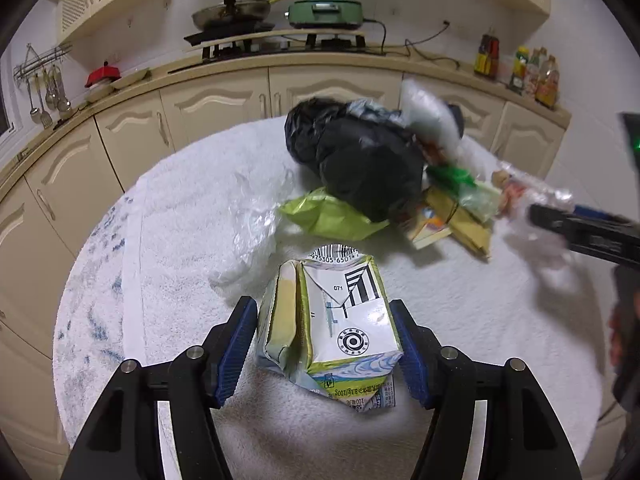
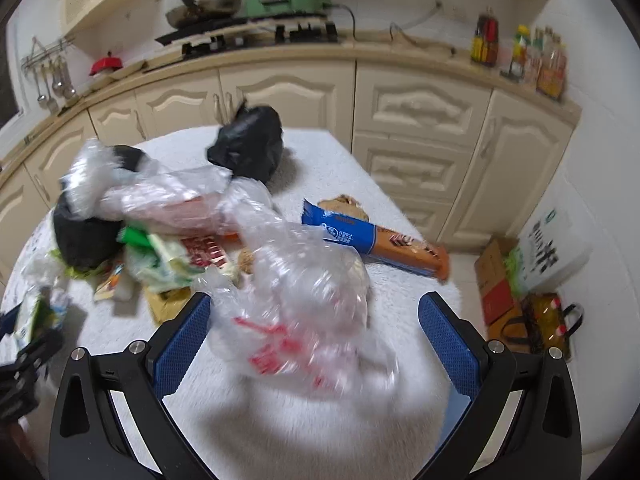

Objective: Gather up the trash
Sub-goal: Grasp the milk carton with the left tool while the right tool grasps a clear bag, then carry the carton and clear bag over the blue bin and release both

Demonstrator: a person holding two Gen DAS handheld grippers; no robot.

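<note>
My left gripper [image 1: 325, 316] is shut on a crushed green and white milk carton [image 1: 332, 328], held just above the white towel-covered table [image 1: 180, 240]. A black trash bag [image 1: 360, 160] lies beyond it with a pile of wrappers [image 1: 448, 216] and a yellow-green bag [image 1: 328, 216]. My right gripper [image 2: 314, 312] is open, its jaws wide apart. A blurred clear plastic bag with red print [image 2: 304, 312] lies between its fingers; I cannot tell if they touch it. The right gripper also shows at the right edge of the left wrist view [image 1: 580, 232].
A blue and orange biscuit pack [image 2: 376, 244] and a second black bag [image 2: 248, 144] lie on the table. A crumpled clear film [image 1: 256, 216] lies left of the pile. Cream cabinets [image 2: 420, 120] and a stove counter stand behind. Boxes and bags [image 2: 532, 280] sit on the floor at right.
</note>
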